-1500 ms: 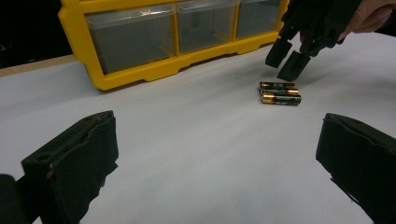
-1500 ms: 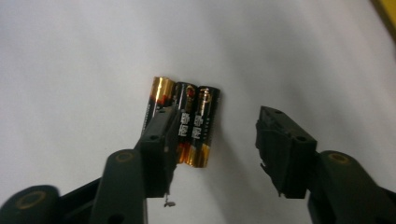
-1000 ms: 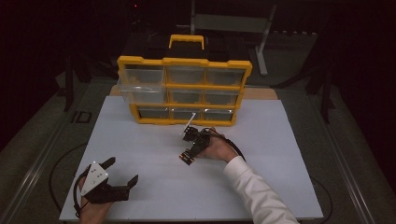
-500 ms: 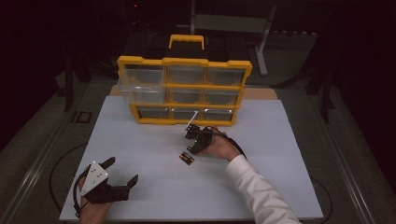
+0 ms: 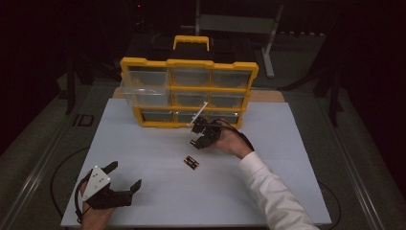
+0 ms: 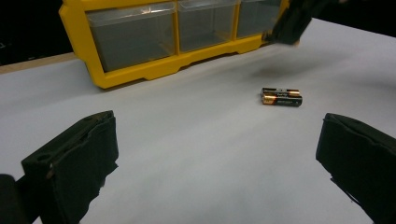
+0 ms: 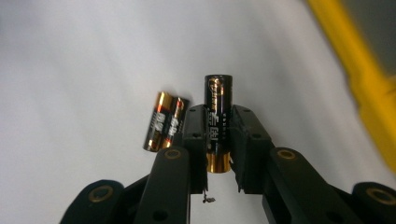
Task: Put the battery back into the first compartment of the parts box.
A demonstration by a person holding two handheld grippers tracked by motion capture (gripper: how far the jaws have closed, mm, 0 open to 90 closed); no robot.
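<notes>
The right tool (image 7: pixel 218 140) clamps one black-and-copper cylindrical battery (image 7: pixel 217 122) mid-body, lifted for the yellow clear-drawered plastic organiser (image 5: pixel 189 91), while the left tool (image 5: pixel 125 176) rests wide open and empty on the white table (image 5: pixel 158 191).

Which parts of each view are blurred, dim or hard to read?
High view: dark surroundings, lit white table readable. Left gripper view: the black-and-gold battery pair is sharp, the other black gripper at top right is smeared. Right gripper view: the held black battery is sharp; the yellow plastic organizer edge is blurred.
</notes>
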